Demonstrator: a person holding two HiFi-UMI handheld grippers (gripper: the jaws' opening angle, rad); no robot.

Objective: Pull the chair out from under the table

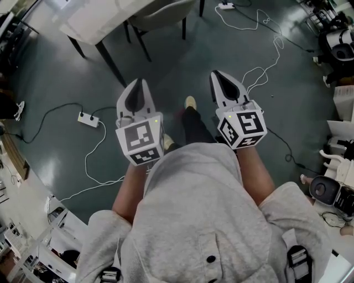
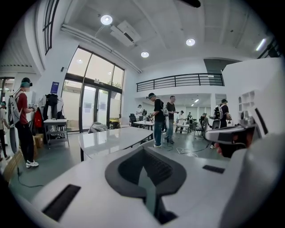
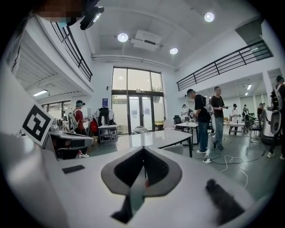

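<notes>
A white table (image 1: 97, 22) stands at the top left of the head view, with a pale grey chair (image 1: 163, 14) tucked under its right end. Both grippers are held out over the dark floor, well short of the chair and apart from it. My left gripper (image 1: 139, 83) is shut with nothing in it, and so is my right gripper (image 1: 217, 74). In the left gripper view the shut left gripper (image 2: 144, 150) points at the glossy table (image 2: 111, 137). In the right gripper view the right gripper (image 3: 143, 150) is shut too, and the chair back (image 3: 174, 149) shows just below the table (image 3: 153, 138).
A power strip (image 1: 88, 119) with trailing cables lies on the floor at the left. A white cable (image 1: 265, 55) loops across the right. Equipment (image 1: 332, 190) crowds the right edge. Several people (image 2: 158, 118) stand at tables far off. My feet (image 1: 189, 102) are between the grippers.
</notes>
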